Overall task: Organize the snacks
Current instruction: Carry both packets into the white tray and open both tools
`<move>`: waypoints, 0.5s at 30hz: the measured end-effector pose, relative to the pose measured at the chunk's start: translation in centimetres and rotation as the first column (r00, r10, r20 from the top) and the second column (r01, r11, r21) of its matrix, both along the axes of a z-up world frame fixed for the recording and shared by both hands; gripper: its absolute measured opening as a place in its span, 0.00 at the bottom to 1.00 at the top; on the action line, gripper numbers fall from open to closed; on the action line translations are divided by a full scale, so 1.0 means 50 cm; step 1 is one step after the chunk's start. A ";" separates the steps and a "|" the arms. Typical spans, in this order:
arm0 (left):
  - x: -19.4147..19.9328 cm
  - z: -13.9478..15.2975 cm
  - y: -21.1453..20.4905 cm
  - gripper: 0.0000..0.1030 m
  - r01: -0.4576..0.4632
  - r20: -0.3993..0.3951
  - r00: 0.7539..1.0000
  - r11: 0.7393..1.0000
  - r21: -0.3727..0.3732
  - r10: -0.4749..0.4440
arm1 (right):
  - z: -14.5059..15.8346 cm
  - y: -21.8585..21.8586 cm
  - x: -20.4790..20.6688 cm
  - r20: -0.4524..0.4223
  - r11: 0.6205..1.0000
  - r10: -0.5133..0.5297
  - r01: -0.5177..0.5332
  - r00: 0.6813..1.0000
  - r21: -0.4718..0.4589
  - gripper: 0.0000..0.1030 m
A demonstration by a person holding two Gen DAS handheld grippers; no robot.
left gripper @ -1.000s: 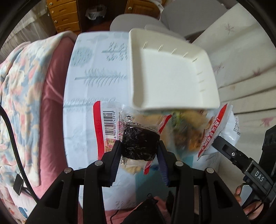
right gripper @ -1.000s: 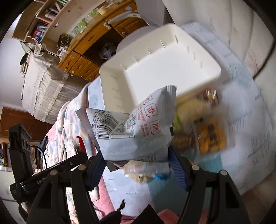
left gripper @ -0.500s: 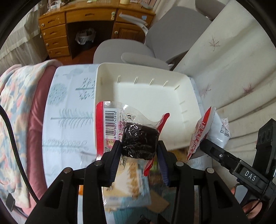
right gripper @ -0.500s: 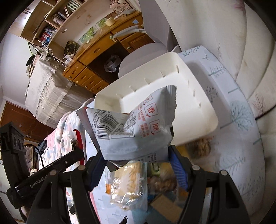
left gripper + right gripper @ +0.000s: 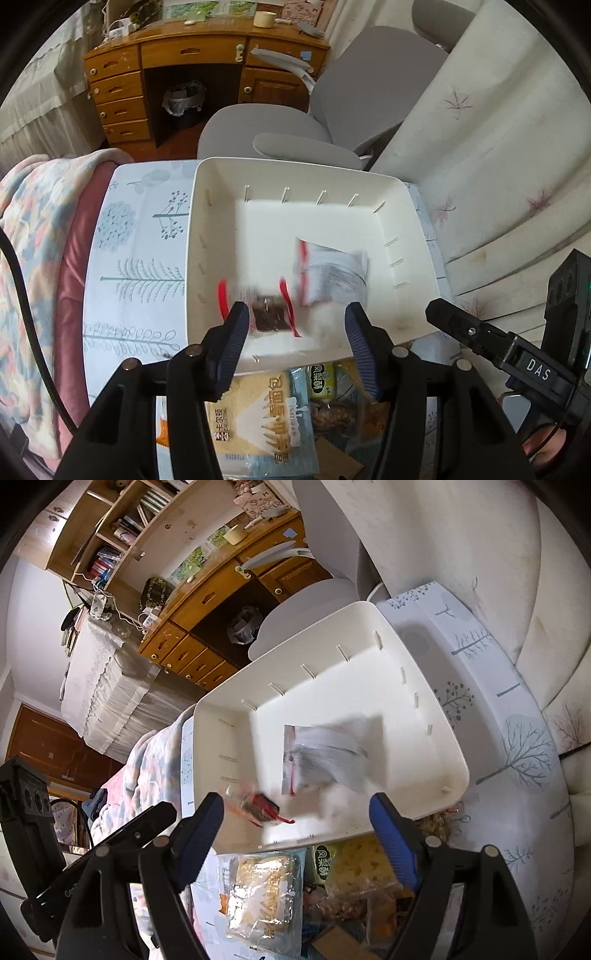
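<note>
Both the left tongs [image 5: 297, 332] and right tongs [image 5: 297, 821] are opening with nothing gripped, their two packets [image 5: 271, 310] [image 5: 325, 757] blurred over the white bin [image 5: 192, 258], so the dark one near its six o'clock wall could bounce out.

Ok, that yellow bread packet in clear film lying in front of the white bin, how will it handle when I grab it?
The yellow bread packet in clear film is probably light and squashy: it looks puffed, so squeeze gently. Its glossy film may slip between the jaws. It likely flops at the ends, and it overlaps the other snack packets, so those may drag along.
</note>
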State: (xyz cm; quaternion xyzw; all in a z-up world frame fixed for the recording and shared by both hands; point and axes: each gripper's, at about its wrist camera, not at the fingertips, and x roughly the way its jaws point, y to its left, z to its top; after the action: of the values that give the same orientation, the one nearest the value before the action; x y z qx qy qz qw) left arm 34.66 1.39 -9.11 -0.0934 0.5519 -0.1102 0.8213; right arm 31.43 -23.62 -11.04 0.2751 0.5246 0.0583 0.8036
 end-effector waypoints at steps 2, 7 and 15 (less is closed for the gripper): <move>-0.003 -0.002 0.004 0.52 -0.010 -0.014 1.000 1.000 0.022 0.011 | 0.000 -0.001 -0.006 -0.003 1.000 -0.007 0.007 1.000 0.005 0.80; -0.028 0.000 0.025 0.52 -0.042 -0.023 0.999 0.998 0.037 0.043 | 0.006 0.005 -0.028 -0.001 1.000 -0.014 0.014 1.000 0.010 0.80; -0.095 0.031 0.064 0.52 -0.015 0.015 1.000 1.000 0.024 0.015 | 0.039 0.033 -0.086 0.041 1.000 -0.025 0.025 0.999 -0.007 0.80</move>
State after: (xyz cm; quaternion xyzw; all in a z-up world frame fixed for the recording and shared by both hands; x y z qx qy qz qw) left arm 29.91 4.61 -7.58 -0.0867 0.5462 -0.0981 0.8273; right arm 27.15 -21.97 -9.09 0.2773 0.5047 0.0517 0.8159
